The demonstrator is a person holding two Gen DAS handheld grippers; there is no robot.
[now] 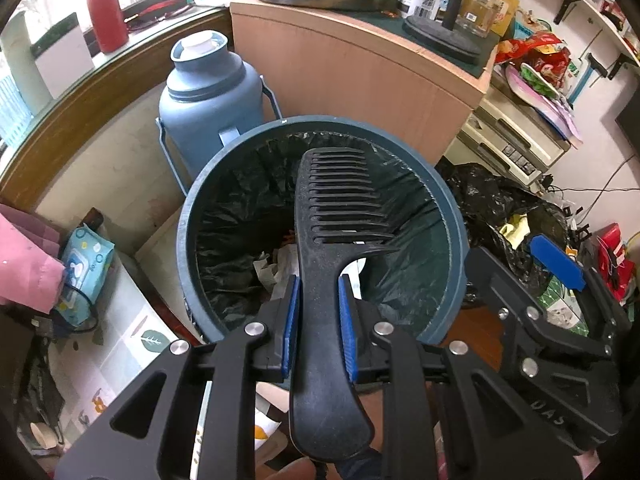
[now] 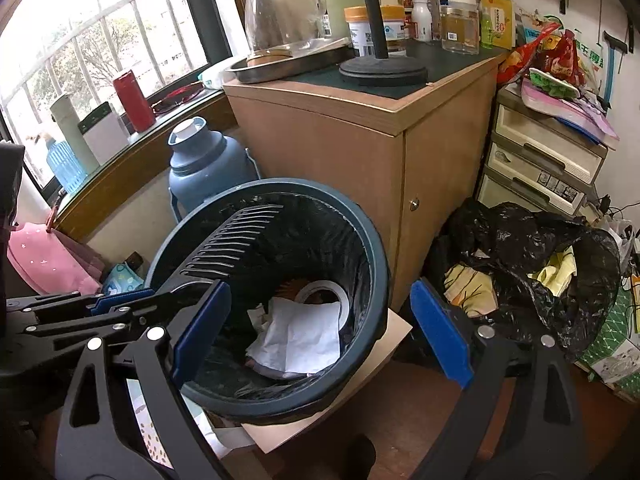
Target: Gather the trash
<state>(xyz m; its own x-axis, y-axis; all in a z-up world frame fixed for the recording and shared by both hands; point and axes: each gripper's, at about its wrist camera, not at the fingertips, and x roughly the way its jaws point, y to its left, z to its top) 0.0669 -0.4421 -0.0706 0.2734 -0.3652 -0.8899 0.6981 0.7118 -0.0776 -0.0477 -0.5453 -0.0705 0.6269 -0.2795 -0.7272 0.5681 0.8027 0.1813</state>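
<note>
While clamped at handle by left gripper (image 1: 319, 328), comb (image 1: 340, 208) hangs over bin (image 1: 192, 200), centre of left wrist frame. Right gripper (image 2: 320, 328) gapes wide, empty, lower centre of its frame. Comb likely light, stiff, smooth plastic; handle grip looks right, teeth may snag liner.

The comb (image 1: 340, 240) is plain black, dusted with pale specks. The trash bin (image 1: 188, 216) is dark teal, lined with a glossy black bag (image 1: 236, 208); white crumpled paper (image 2: 296, 336) lies inside. The left gripper (image 1: 319, 316) is black with blue pads (image 1: 291, 324) and silver rivets, as is the right gripper (image 2: 320, 328). The jug (image 1: 208, 96) is dusty blue with a white cap, the cabinet (image 1: 352, 76) light tan woodgrain, the wipes pack (image 1: 86, 268) light blue with bubble print
</note>
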